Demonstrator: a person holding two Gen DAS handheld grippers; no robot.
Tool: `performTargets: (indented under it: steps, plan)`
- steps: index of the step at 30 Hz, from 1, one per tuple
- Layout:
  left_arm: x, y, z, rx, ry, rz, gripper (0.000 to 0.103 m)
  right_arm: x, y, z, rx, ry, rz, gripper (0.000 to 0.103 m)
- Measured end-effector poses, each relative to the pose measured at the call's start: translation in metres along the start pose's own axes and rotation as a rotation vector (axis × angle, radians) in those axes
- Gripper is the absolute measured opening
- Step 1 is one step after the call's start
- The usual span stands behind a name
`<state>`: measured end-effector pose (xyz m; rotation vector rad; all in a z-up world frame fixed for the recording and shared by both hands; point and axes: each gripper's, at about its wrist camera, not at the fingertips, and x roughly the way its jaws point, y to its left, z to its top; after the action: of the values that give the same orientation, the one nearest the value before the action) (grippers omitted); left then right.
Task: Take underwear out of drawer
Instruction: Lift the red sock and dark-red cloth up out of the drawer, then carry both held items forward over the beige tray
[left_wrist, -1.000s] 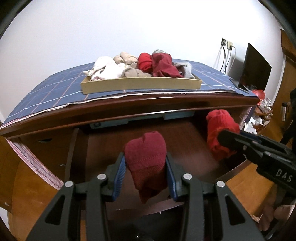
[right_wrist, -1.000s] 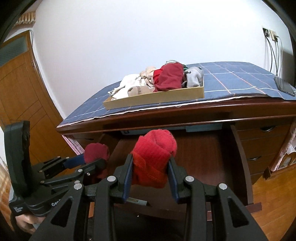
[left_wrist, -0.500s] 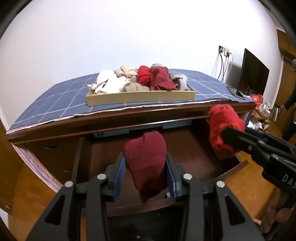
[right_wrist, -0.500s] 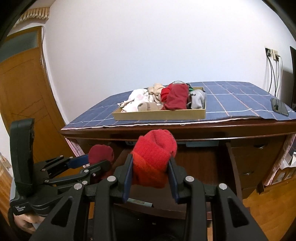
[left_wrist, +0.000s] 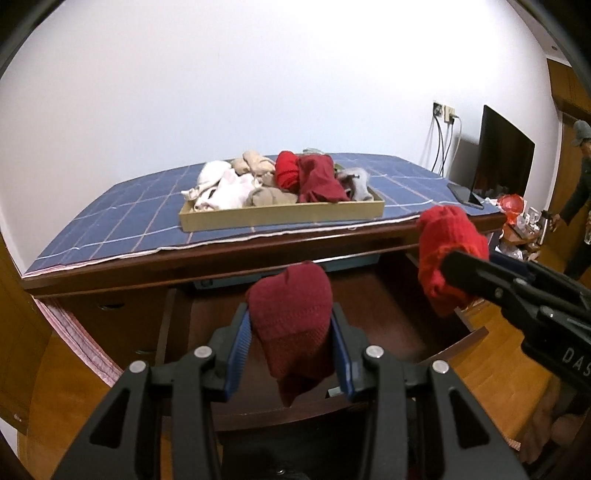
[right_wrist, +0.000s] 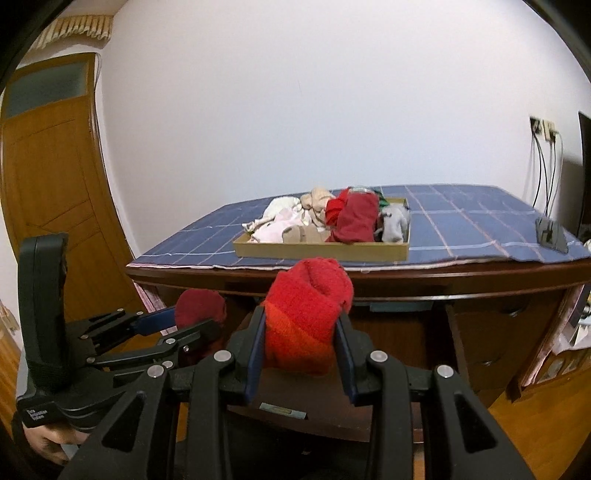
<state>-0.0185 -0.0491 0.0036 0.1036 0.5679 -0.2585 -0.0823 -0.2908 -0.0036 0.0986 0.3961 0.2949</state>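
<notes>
Left wrist view: my left gripper (left_wrist: 291, 345) is clamped on a dark maroon knitted roll of underwear (left_wrist: 290, 321), held above the open brown wooden drawer (left_wrist: 384, 314). The cloth bulges over the blue pads and a tail droops below, so I judge it light, soft and squashy, best pinched across the thick middle. My right gripper (left_wrist: 448, 266) shows at the side, with white letters "DAS" on its body, cut off by the frame edge.

Right wrist view: that gripper (right_wrist: 301, 341) is closed on a bright red fuzzy knitted roll (right_wrist: 308, 314), clear of the drawer, below the flat cardboard tray (right_wrist: 321, 251) of folded garments on the blue checked cloth (right_wrist: 461, 218). A white label on the left tool is too blurred to read.
</notes>
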Motion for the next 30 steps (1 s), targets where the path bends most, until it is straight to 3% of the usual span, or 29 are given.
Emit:
performTargets:
  steps: [16,30]
  plan:
    - [-0.017,-0.001,0.022,0.025,-0.089,0.052,0.040,-0.029,0.013,0.019,-0.059,-0.091,-0.020,0.037]
    - [-0.002,-0.004,0.054,0.039,-0.120,0.050,0.040,-0.026,0.009,0.042,-0.081,-0.141,-0.048,0.037]
